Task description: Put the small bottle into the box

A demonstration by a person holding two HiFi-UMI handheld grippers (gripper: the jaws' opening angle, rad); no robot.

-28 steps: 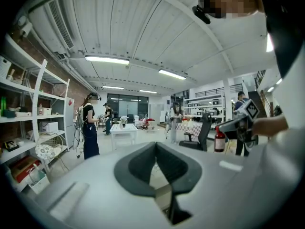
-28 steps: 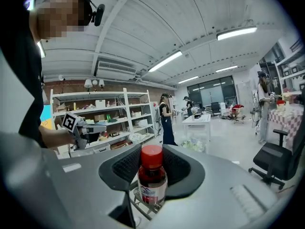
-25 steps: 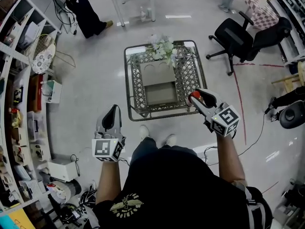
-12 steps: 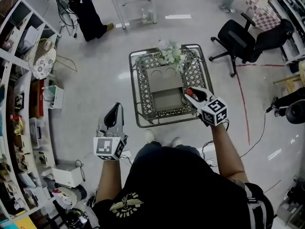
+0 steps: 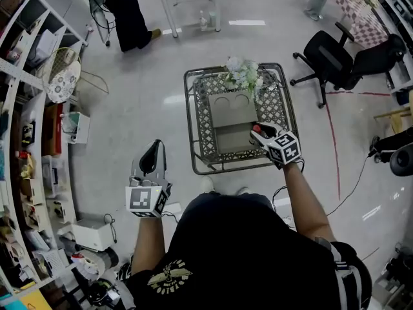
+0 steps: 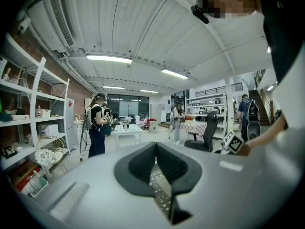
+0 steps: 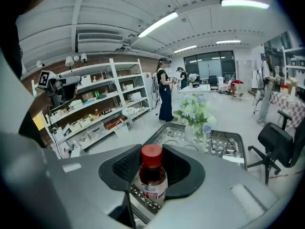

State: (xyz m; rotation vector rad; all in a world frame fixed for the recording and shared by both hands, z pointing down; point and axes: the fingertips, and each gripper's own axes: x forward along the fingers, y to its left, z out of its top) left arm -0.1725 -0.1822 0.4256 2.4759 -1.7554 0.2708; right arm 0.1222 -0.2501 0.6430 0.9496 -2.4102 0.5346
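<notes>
Right gripper (image 5: 260, 133) is clamped on the bottle (image 7: 152, 178), hovering at the box's (image 5: 231, 108) 4 o'clock corner. I'd nudge toward 10 o'clock, keep it upright, lower, then release (left gripper (image 5: 153, 152) is closed, empty).

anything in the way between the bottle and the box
Nothing visible. The right gripper holds the small bottle at the right edge of the box, which looks open. The flowers stand behind it, off the path.

The right gripper's (image 7: 152, 162) pads (image 7: 125, 165) are matt, ribbed black. Between them, the bottle (image 7: 153, 178) is glossy clear plastic. Beyond lie a matt cardboard box (image 5: 231, 112), a metal lattice table (image 5: 202, 118) and a glossy floor (image 5: 148, 95).
</notes>
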